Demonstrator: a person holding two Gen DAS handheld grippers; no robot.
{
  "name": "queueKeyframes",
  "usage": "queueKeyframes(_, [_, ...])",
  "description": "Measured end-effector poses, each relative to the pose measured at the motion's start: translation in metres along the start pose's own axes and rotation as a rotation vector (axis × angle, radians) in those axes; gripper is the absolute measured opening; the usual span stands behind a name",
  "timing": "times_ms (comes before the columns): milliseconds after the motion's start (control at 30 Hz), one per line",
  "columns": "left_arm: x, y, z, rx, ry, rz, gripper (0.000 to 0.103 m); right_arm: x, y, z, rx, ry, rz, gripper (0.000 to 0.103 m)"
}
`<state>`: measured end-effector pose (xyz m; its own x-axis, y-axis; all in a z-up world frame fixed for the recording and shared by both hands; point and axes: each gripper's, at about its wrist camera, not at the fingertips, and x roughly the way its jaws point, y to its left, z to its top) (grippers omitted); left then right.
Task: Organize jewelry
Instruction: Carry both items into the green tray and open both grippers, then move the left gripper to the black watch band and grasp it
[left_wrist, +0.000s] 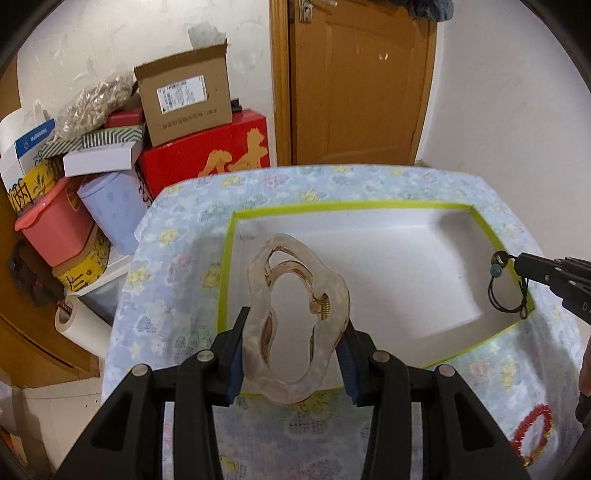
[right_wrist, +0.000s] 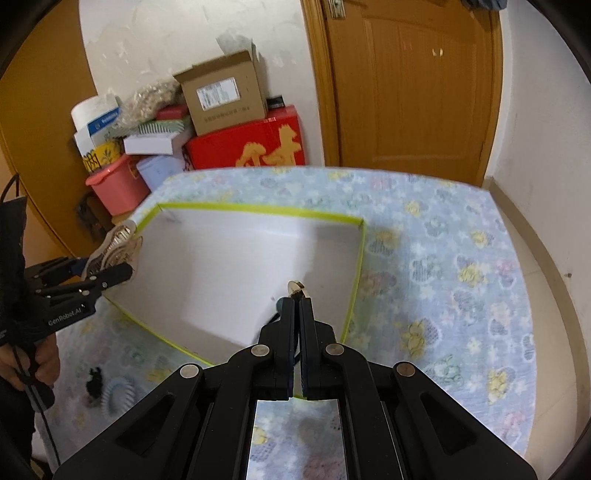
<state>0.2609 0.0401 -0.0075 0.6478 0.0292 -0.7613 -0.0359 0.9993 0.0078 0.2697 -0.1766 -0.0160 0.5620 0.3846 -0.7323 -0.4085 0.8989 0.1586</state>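
Hair claw (left_wrist: 295, 317), translucent and wavy with a small gold spring, sits pinched between the fingers of my left gripper (left_wrist: 293, 350), held above the near rim of the white tray (left_wrist: 388, 266) with its lime-green edging. My left camera shows what my right one barely can: the black cord bracelet (left_wrist: 508, 291) with a turquoise bead hanging from my right gripper (left_wrist: 517, 263) over the tray's right rim. From my right camera I see only my right gripper's fingers pressed nearly together, with a gold-coloured disc and a bit of dark cord peeking out at their tips. That same view shows my left gripper (right_wrist: 110, 271) from the side, its body printed "GenRobot.AI"; writing on the cardboard box's label is too small to read. Only my left view catches the red bead bracelet (left_wrist: 532, 435) on the floral cloth (left_wrist: 266, 435), near and to the right of my left gripper. Only my right view shows a small black item and a pale comb-like piece on the cloth, near and to the left.
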Motion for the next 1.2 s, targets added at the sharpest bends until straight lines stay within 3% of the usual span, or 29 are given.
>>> queueKeyframes(433, [0.01,-0.001,-0.006,-0.003,0.031,0.045,0.043,0.016,-0.004,-0.007,-0.013,0.065,-0.036,0.003])
queueKeyframes(533, [0.008,0.0,-0.007,-0.016,0.031,0.029,0.044,0.015,-0.002,-0.007,-0.023,0.067,-0.037,0.017])
queueKeyframes(867, [-0.006,0.002,-0.014,-0.023,-0.003,0.011,0.053,-0.003,0.007,-0.015,-0.046,0.027,-0.032,0.039])
queueKeyframes(1200, [-0.034,0.006,-0.024,-0.048,-0.039,-0.002,0.053,-0.031,0.015,-0.026,-0.046,-0.014,-0.029,0.041])
